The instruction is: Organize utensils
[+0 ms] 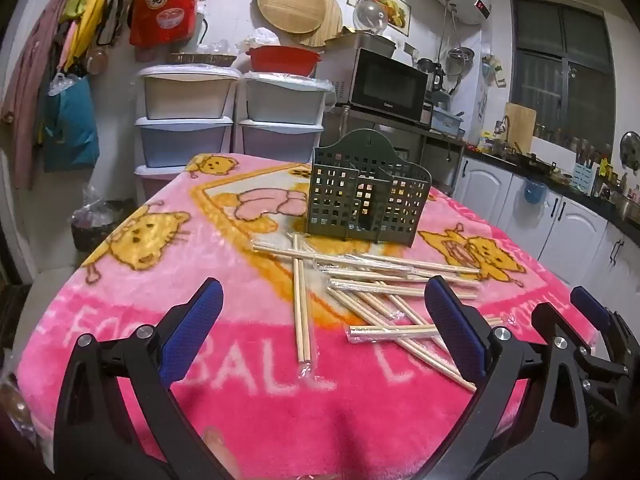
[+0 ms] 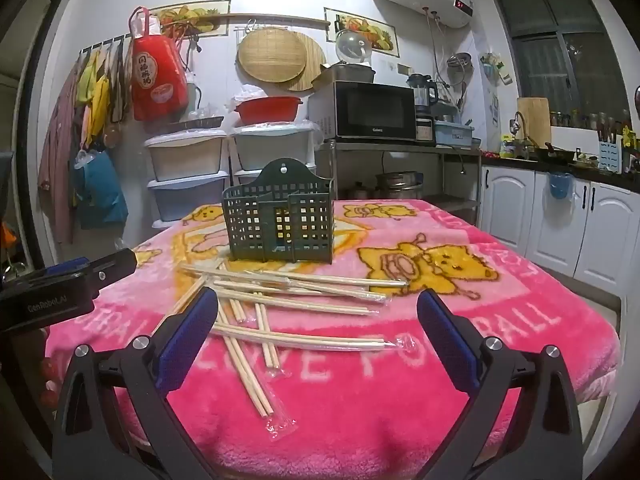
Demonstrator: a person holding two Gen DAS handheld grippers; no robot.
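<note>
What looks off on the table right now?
The wrapped chopsticks lie scattered and crisscrossed on the pink blanket in front of the green holder, none in it as far as the grid shows. The holder stands upright. Both grippers, left and right, are open and empty.

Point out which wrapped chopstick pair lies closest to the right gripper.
The pair running toward the camera, its wrapper end nearest the blanket's front edge. The other pairs lie farther back, toward the green holder.
</note>
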